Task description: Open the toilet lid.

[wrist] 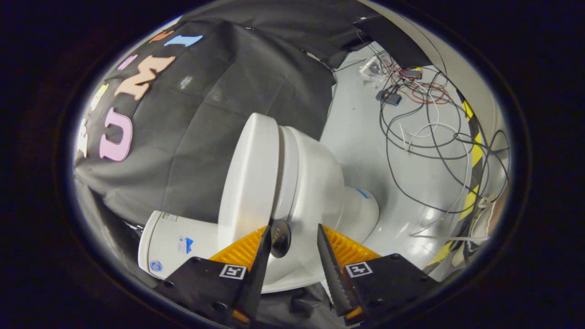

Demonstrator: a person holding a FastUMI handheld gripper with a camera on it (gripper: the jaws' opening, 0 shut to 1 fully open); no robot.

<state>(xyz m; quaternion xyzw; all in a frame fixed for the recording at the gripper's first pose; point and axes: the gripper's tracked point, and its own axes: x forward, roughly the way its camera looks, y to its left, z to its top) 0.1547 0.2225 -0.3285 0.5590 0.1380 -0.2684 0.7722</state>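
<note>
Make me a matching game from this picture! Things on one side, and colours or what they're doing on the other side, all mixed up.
Things:
1. toilet lid
2. cables
3. floor tape
4. tongs

Clues:
A. yellow and black stripes
B. open, tips at the edge of the toilet
C. plain white
D. tangled on the grey floor

Pairs: 1-C, 2-D, 3-A, 4-B

The toilet (315, 183) and its lid (249, 178) look like glossy, smooth white ceramic or plastic. The booth wall (201, 114) is matt black cloth with creases, and the floor (365, 132) is smooth with a faint sheen under thin rubbery cables (425, 132).
</note>
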